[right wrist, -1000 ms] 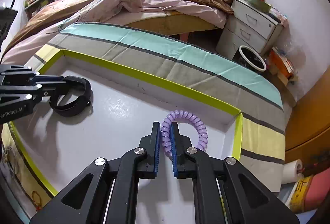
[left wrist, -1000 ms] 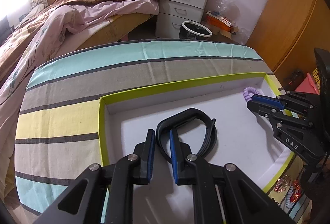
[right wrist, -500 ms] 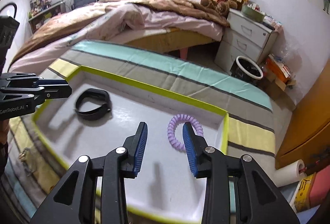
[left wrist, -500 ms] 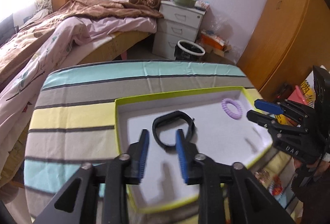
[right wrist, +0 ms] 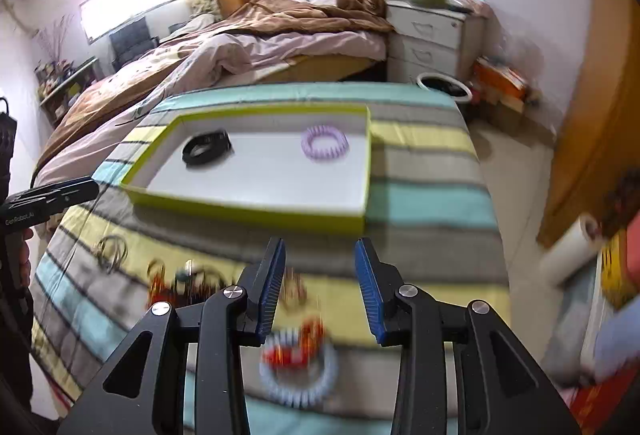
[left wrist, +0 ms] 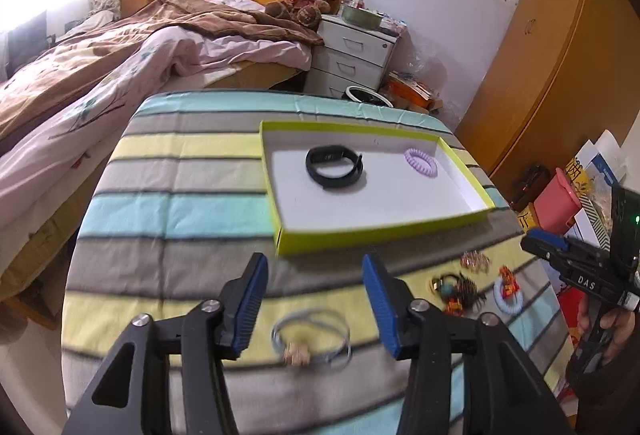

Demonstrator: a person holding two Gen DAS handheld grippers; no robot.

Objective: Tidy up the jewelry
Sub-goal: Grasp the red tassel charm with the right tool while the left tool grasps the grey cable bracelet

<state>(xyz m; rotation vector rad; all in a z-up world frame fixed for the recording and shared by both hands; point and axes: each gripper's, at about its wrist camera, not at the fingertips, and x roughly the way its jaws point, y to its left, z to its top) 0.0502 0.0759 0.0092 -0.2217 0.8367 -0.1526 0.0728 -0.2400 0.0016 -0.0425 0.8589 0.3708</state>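
Both tools pulled back from lime tray (left wrist: 380, 231), jaws just opened, empty, striped cloth (left wrist: 172, 211), bed (left wrist: 120, 67) behind

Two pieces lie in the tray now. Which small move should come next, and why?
Probably lower the left hand-held gripper onto the grey bracelet lying on the striped cloth. Its jaws have just been opening and hold nothing, and the bracelet sits right below them, outside the tray.
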